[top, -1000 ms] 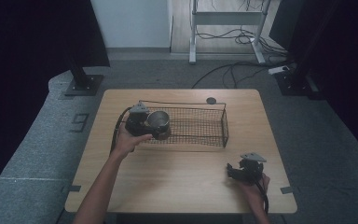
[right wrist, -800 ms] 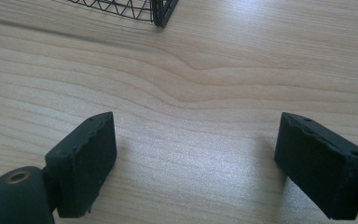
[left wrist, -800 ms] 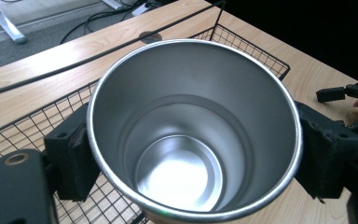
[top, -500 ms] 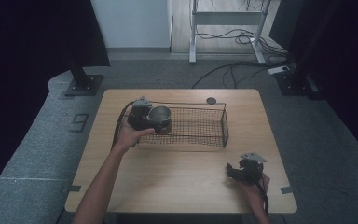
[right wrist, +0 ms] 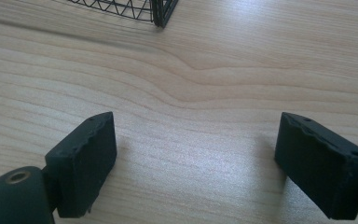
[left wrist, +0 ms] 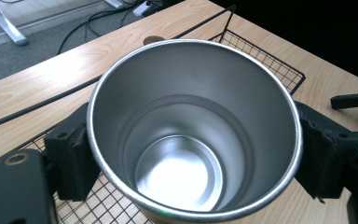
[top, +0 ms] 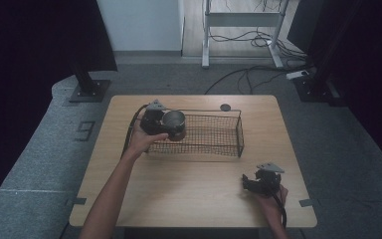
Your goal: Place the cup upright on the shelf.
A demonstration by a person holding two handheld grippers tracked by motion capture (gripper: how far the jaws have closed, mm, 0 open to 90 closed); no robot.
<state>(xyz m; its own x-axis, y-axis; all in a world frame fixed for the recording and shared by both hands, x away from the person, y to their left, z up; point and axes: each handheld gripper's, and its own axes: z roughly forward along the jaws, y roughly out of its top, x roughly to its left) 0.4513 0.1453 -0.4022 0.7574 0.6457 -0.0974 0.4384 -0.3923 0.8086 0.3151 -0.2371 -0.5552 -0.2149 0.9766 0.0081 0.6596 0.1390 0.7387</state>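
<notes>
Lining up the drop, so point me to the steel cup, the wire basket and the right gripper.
steel cup (left wrist: 177,172), left gripper view, its inner bottom.
wire basket (top: 214,132), high view, its mesh floor.
right gripper (right wrist: 196,163), right gripper view, the gap midway between its fingertips.

We see a light wooden table on grey carpet, with a white wall at twelve o'clock, cables beside a metal desk frame, and dark curtains at ten o'clock.
</notes>
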